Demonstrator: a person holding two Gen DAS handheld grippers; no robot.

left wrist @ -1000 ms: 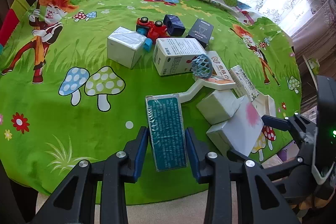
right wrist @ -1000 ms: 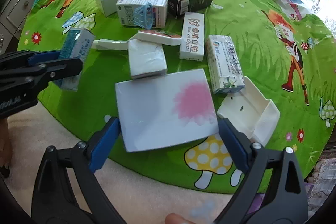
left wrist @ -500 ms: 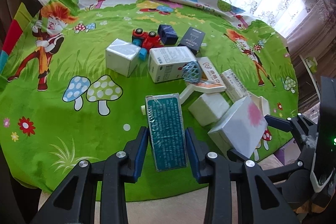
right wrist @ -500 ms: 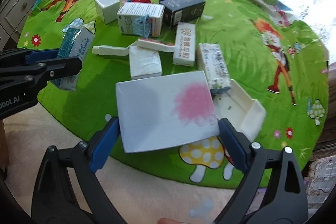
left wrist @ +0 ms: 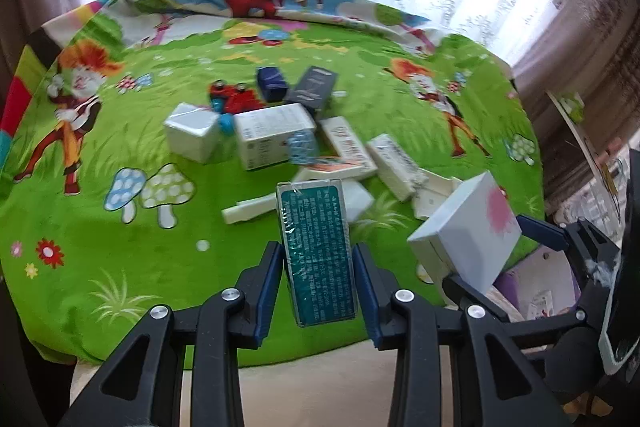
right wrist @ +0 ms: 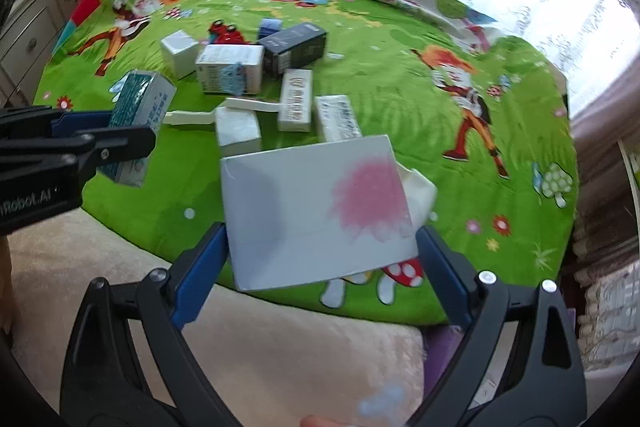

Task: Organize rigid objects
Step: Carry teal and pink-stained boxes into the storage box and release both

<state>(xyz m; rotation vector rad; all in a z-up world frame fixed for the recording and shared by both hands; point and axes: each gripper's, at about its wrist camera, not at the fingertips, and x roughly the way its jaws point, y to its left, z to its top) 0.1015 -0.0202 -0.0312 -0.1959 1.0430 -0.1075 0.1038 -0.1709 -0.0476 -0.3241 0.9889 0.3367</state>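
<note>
The left tool [left wrist: 318, 285] grips a teal box [left wrist: 316, 251] by its long sides, lifted above the near edge of the green cartoon cloth [left wrist: 132, 219]. The right tool [right wrist: 322, 267] clamps a white box with a pink blotch [right wrist: 316, 211], also raised. Other boxes [right wrist: 230, 69] lie clustered farther back.

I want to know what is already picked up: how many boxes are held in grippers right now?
2. The teal box is clamped in the left gripper; the white box with a pink blotch is in the right gripper. Both are lifted off the green cloth.
</note>
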